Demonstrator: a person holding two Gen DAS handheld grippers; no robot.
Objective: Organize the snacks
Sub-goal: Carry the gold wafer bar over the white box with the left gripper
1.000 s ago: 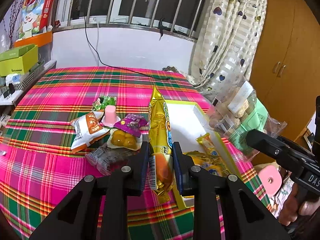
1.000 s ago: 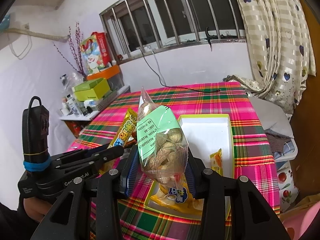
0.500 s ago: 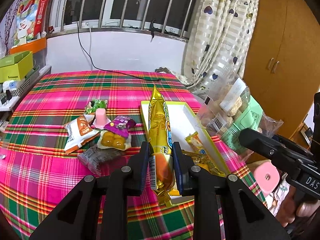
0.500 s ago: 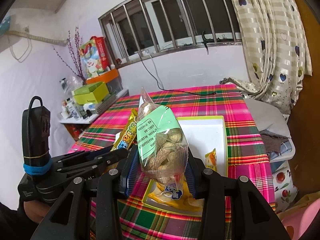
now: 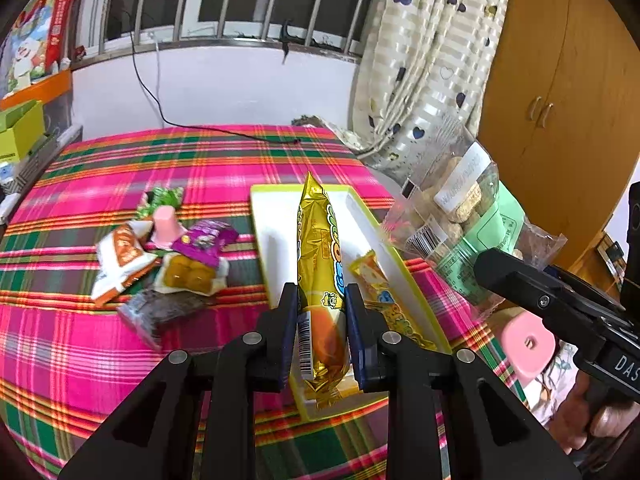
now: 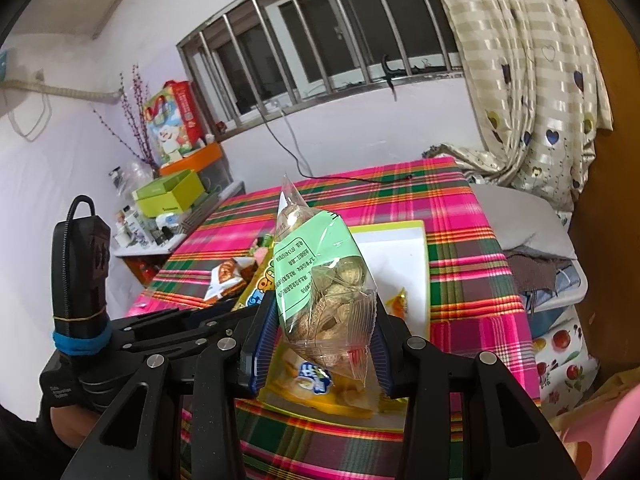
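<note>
You are at the loading step: your left tool clamps the gold snack pack and your right tool clamps the peanut bag, both held above the near end of the white tray. Next, lower each pack into the tray's bare floor, then release

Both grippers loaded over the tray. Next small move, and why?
Probably lower the left gripper and release: its gold snack pack is clamped above the white tray, which has bare floor. The right gripper holds the peanut bag.
</note>
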